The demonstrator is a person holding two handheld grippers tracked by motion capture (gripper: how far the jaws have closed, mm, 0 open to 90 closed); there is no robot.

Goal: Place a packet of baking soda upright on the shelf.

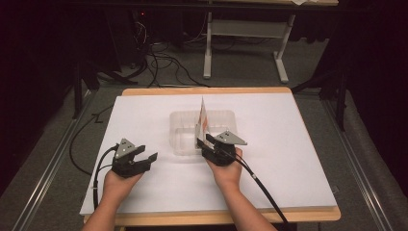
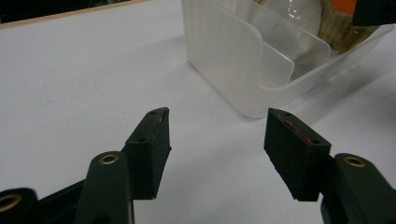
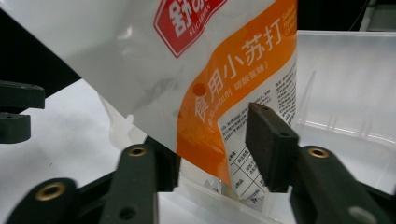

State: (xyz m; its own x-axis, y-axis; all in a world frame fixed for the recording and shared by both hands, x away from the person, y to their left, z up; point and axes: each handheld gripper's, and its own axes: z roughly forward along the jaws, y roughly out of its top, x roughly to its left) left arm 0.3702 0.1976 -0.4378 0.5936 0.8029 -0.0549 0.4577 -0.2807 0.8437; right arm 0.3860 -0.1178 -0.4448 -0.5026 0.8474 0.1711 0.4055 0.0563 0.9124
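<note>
A white and orange pouch (image 1: 203,115) with a red logo stands upright on edge in a clear plastic tub (image 1: 180,115) at the middle of the white table. My right gripper (image 1: 202,140) is at the tub's near side. In the right gripper view the pouch (image 3: 210,56) hangs between the right gripper's (image 3: 212,140) spread jaws, and the pads do not press on it. My left gripper (image 1: 146,153) rests on the table left of the tub, open. Its jaws (image 2: 217,126) hold nothing and point at the tub's corner (image 2: 224,60).
The white board (image 1: 288,144) covers a wooden table whose edge shows at the front and back. Behind it, cables and a desk frame (image 1: 245,29) sit on the floor. Bare board lies on both sides of the tub.
</note>
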